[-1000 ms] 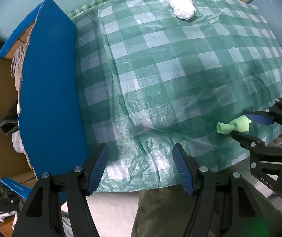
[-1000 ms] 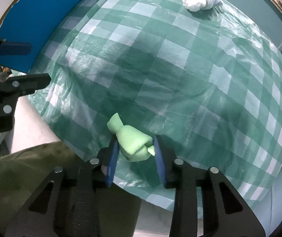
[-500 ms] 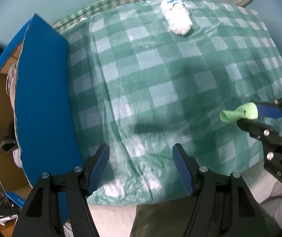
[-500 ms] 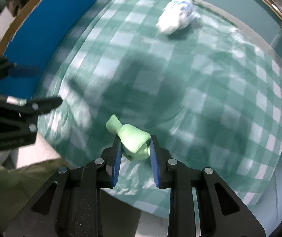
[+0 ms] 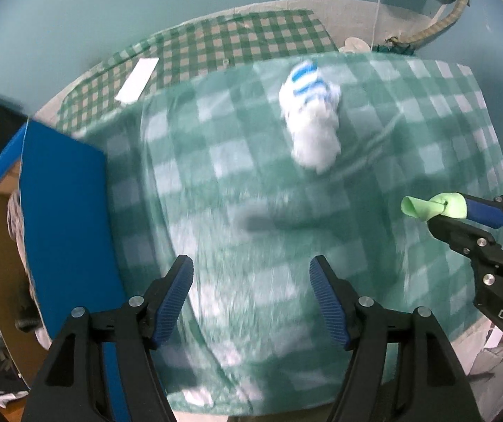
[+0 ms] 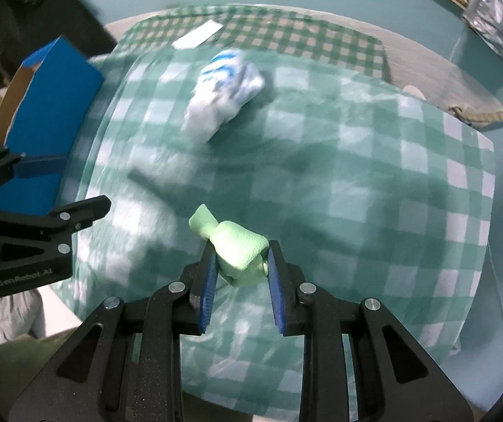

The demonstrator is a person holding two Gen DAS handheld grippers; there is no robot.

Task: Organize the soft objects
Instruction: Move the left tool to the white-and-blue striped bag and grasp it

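My right gripper [image 6: 239,258] is clamped on a light green rolled sock [image 6: 239,246]; both blue pads press its sides, and its knotted end sticks out past the fingertips toward the upper left. The jaws have just been closing on it. The sock is clear of the table, held above the near part of the green checked tablecloth [image 6: 374,176]. From the left wrist view, the same right gripper [image 5: 455,212] enters from the right edge with the green sock [image 5: 431,205] protruding from its tip.

My left gripper [image 5: 251,281] points down at the tablecloth [image 5: 216,147]. Its jaws stand apart and have just been opening a little further; nothing is between them. In the right wrist view the left gripper [image 6: 72,190] sits at the left edge, near the box.

A white rolled sock with blue stripes [image 5: 311,119] lies on the far part of the cloth, well apart from both grippers; it also shows in the right wrist view [image 6: 225,88].

A cardboard box with a blue flap [image 5: 65,232] stands at the left edge of the table, touching the cloth's edge. Pale fabric shows inside it, too hidden to identify. Both views are motion-blurred.
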